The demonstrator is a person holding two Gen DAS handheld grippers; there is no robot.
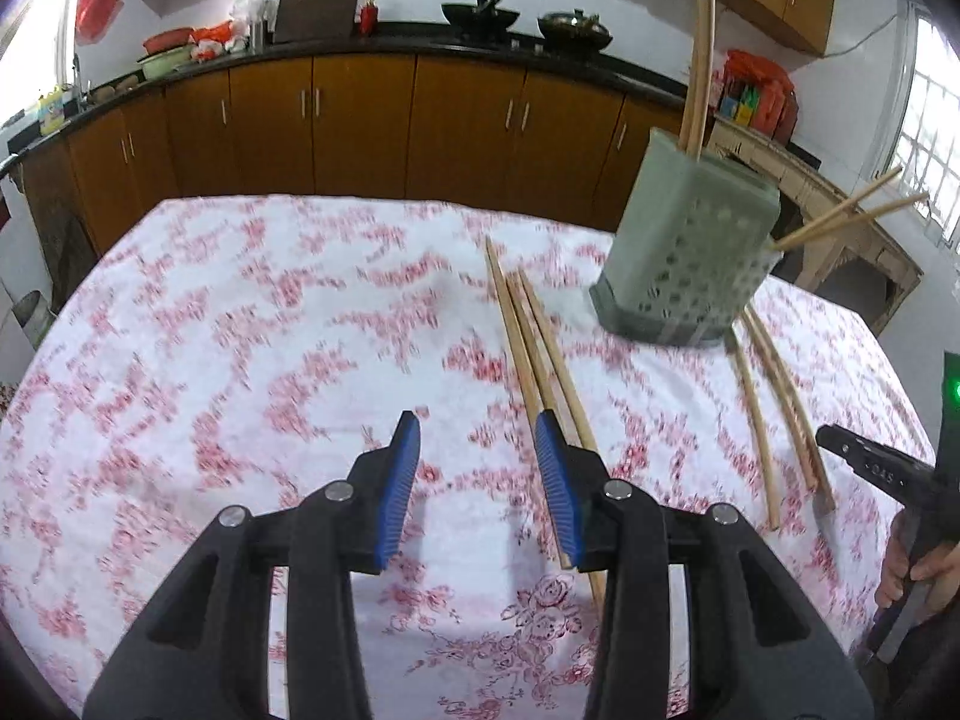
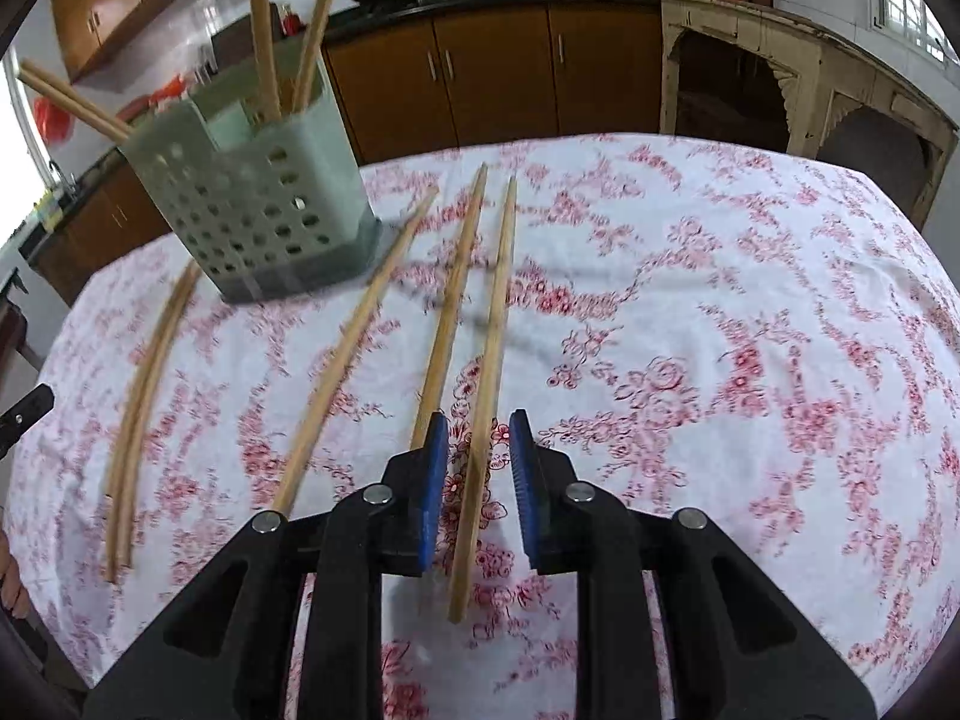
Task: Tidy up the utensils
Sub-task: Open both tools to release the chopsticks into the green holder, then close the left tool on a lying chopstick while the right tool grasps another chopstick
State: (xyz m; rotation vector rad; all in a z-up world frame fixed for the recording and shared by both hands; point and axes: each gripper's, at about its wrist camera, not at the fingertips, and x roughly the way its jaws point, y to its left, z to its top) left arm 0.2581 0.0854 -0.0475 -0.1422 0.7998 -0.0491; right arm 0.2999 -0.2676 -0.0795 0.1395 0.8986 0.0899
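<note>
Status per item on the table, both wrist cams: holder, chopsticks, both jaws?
Grey-green perforated plastic utensil holder: upright on the floral tablecloth, four chopsticks inside.
Wooden chopsticks in the holder: standing or leaning out.
Loose wooden chopsticks: flat on the cloth, not yet stowed.
Chopstick between the right jaws: lying on the cloth, not gripped.
Left gripper: open, empty.
Right gripper: open, straddling that chopstick.
</note>
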